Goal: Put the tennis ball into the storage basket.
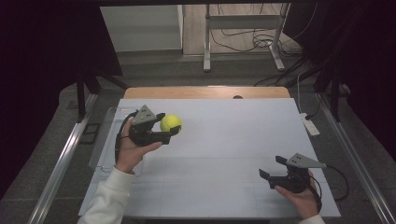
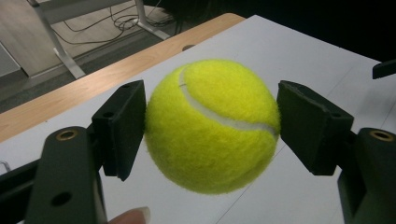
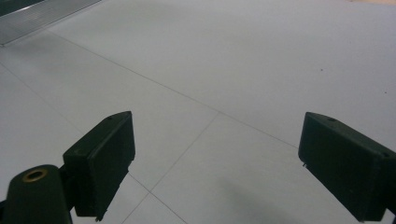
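A yellow tennis ball point(image 1: 171, 122) with a white seam is clamped between the two black jaws of my left gripper point(image 1: 169, 124), held above the left side of the white table point(image 1: 224, 140). In the left gripper view the ball point(image 2: 212, 126) sits between both pads point(image 2: 123, 126), which press its sides. My right gripper point(image 1: 273, 167) rests low near the table's front right corner, jaws wide apart. The right gripper view has its pads point(image 3: 100, 161) standing open over bare white surface with nothing between them.
A clear plastic tray point(image 1: 105, 140) lies at the table's left edge, behind my left hand. A white power strip point(image 1: 310, 124) hangs at the right edge. A wooden strip point(image 1: 205, 92) borders the far side. Metal rails run along both sides of the table.
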The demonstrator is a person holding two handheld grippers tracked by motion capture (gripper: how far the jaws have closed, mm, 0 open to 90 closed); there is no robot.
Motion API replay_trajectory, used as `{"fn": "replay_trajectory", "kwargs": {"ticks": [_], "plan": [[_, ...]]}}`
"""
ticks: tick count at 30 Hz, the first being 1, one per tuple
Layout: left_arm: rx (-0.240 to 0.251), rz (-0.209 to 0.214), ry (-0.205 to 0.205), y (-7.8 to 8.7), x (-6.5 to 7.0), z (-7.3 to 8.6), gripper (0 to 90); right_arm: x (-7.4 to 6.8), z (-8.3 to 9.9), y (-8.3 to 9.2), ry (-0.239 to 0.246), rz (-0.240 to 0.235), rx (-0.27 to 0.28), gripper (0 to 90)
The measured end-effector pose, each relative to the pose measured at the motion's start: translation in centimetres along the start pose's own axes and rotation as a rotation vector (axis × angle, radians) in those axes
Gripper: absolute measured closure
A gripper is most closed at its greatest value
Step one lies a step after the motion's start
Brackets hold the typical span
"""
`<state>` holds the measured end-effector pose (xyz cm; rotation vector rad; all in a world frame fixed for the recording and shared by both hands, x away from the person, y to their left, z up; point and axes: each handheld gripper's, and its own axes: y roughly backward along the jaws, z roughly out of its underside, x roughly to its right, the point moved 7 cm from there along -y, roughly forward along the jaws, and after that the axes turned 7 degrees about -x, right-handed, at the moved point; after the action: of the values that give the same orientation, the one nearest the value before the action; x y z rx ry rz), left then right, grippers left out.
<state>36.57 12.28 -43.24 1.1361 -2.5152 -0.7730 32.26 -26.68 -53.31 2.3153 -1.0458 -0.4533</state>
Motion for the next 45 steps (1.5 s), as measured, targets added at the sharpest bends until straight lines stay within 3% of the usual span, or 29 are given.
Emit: {"fn": "replay_trajectory", "kwargs": {"ticks": [45], "plan": [[0.021,-0.067,0.062,1.1,-2.9,0.6,27.4,0.0,0.0,0.0,0.001,0.001,0.001,10.9]]}}
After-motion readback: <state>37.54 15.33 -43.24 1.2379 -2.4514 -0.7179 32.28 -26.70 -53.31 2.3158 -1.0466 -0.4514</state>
